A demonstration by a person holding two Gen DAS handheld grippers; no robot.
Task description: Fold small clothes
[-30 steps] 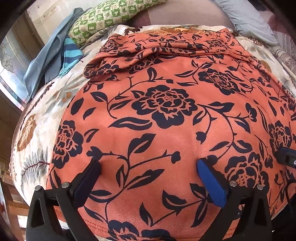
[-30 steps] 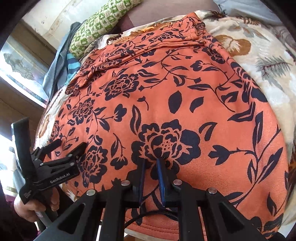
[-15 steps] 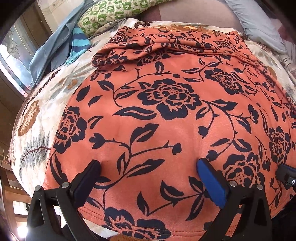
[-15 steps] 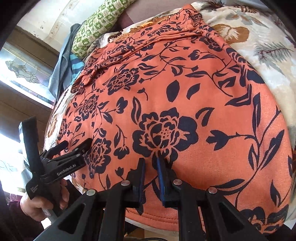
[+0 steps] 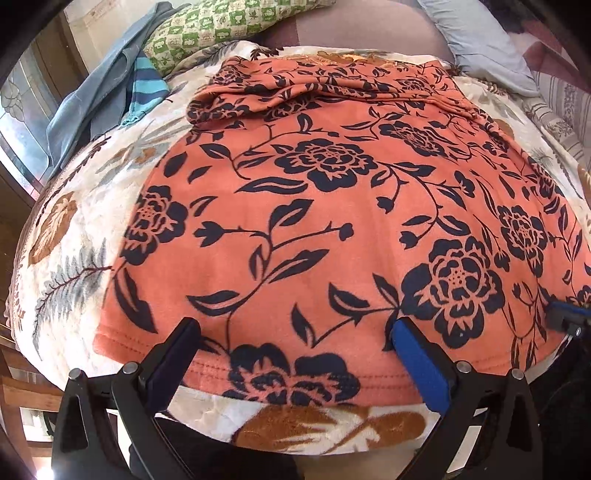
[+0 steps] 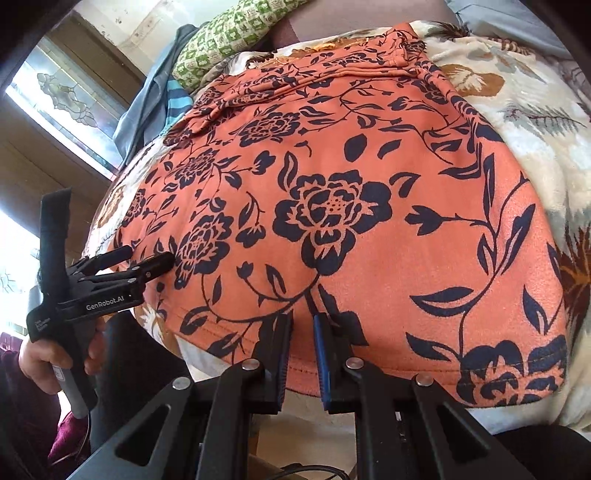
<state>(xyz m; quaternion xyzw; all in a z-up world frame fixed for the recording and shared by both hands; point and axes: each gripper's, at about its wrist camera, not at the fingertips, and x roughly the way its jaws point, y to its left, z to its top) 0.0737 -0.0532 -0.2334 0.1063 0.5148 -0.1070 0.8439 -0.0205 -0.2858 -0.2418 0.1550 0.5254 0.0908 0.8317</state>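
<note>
Nearest, the left gripper (image 5: 295, 350) stood wide apart over the hem of an orange garment with dark navy flowers (image 5: 332, 221), which lay flat on a cream leaf-patterned blanket (image 5: 74, 240). The right gripper (image 6: 301, 350) was nearly closed, a narrow gap between its fingers; whether it pinched the hem was unclear. A green checked pillow (image 5: 221, 26) lay beyond.

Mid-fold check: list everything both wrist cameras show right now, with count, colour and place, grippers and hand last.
garment: one, orange with dark floral print, spread flat on the blanket, far end bunched.
blanket: one, cream with brown and grey leaves, under the garment.
pillow: one, green-and-white check, far left.
blue clothes: a pile, grey-blue and striped, beside the pillow.
grey cushion: one, far right.
window: one, patterned glass, left.
left gripper: black, jaws wide open over the near hem.
right gripper: black, jaws narrow, at the hem.
hand: one, holding the left gripper's handle.
</note>
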